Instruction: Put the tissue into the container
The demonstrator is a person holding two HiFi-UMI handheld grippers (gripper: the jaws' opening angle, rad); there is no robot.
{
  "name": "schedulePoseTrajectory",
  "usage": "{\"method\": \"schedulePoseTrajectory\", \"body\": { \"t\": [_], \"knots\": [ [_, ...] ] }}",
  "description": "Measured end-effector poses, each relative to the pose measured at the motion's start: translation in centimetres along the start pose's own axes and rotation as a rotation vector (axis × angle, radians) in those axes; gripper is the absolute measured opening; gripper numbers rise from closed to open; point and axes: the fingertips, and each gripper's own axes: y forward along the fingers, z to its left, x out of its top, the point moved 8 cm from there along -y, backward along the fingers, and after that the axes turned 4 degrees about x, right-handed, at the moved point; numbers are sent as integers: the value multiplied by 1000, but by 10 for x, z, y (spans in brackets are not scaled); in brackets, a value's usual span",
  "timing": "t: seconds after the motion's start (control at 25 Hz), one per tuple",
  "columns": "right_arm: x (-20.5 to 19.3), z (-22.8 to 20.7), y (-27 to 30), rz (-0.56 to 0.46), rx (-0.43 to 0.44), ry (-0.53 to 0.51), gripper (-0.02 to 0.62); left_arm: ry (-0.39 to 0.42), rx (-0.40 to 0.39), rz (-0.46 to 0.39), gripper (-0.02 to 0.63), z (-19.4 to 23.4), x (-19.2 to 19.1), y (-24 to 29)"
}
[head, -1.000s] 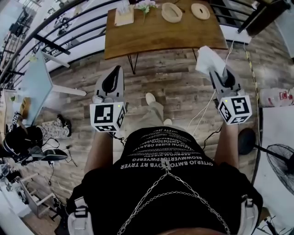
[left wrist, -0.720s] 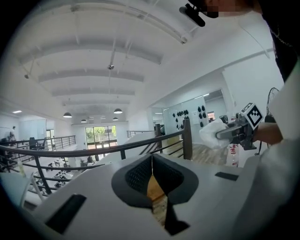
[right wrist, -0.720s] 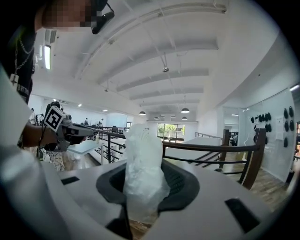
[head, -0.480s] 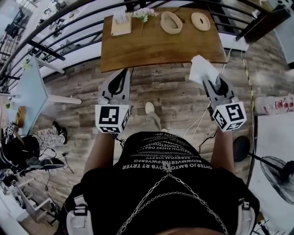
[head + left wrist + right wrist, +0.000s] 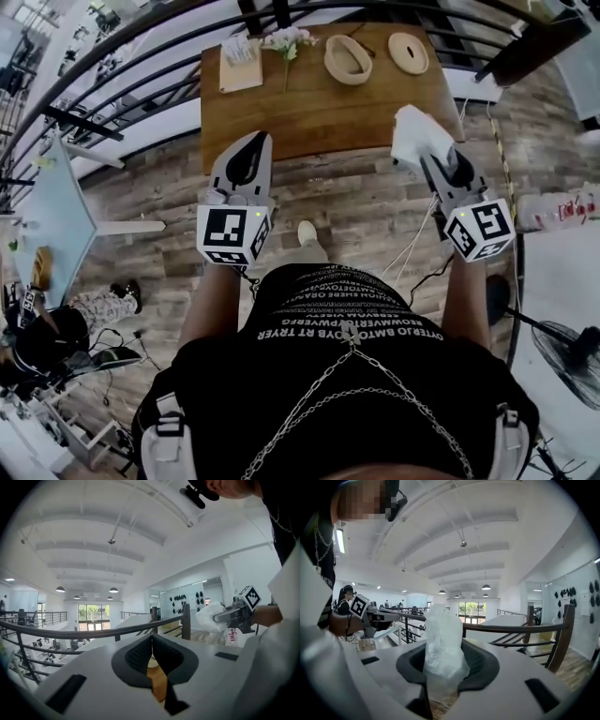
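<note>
While the head view shows only the tissue [image 5: 411, 139] bunched over your right tool [image 5: 424, 157], the right gripper view shows its jaws clamped narrowly on that tissue. Your left tool [image 5: 255, 142] is closed and empty. Since a second ago both tools have reached the counter's [image 5: 319, 112] near edge, with the container [image 5: 348, 58] at its far side.
</note>
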Motion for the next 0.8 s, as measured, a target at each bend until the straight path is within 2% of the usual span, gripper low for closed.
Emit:
{"method": "schedulePoseTrajectory", "body": {
  "t": [0.28,0.56,0.8],
  "knots": [
    [29,-4,63,-9,13,-37,135,73,-2,24,29,44,2,41],
    [50,-2,113,-35,9,-71,135,88,-15,13,29,88,6,78],
    [47,-16,121,-11,-30,-66,135,71,-27,-11,29,99,7,99]
  ]
}}
